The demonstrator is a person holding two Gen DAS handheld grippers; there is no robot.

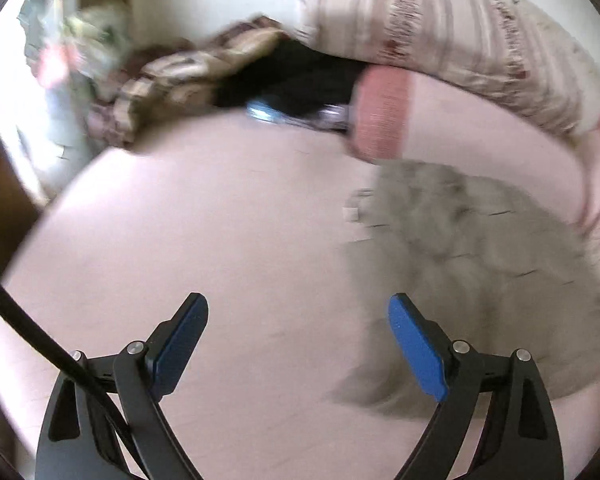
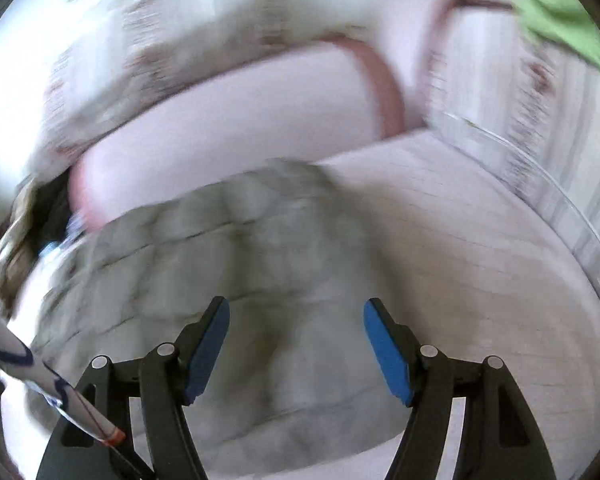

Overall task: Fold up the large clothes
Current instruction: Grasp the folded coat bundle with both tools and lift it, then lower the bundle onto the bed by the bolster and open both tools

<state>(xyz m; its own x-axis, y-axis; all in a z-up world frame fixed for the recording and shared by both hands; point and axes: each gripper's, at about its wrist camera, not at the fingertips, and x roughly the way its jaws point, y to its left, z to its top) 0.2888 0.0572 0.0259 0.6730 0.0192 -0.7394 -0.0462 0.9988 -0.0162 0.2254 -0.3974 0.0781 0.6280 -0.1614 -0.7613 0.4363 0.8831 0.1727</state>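
Observation:
A grey garment (image 1: 472,272) lies bunched on the pale pink bed sheet (image 1: 204,232), to the right in the left wrist view. My left gripper (image 1: 298,308) is open and empty above the bare sheet, just left of the garment. In the right wrist view the grey garment (image 2: 236,248) fills the middle, blurred. My right gripper (image 2: 296,312) is open and empty, directly over the garment.
A pink bolster with a darker pink end (image 1: 384,116) (image 2: 260,108) and striped pillows (image 1: 460,28) (image 2: 540,128) lie along the far side. A patterned blanket (image 1: 172,76), a dark cloth (image 1: 300,76) and a green cloth (image 2: 560,16) lie beyond. A white patterned sleeve (image 2: 40,376) shows at lower left.

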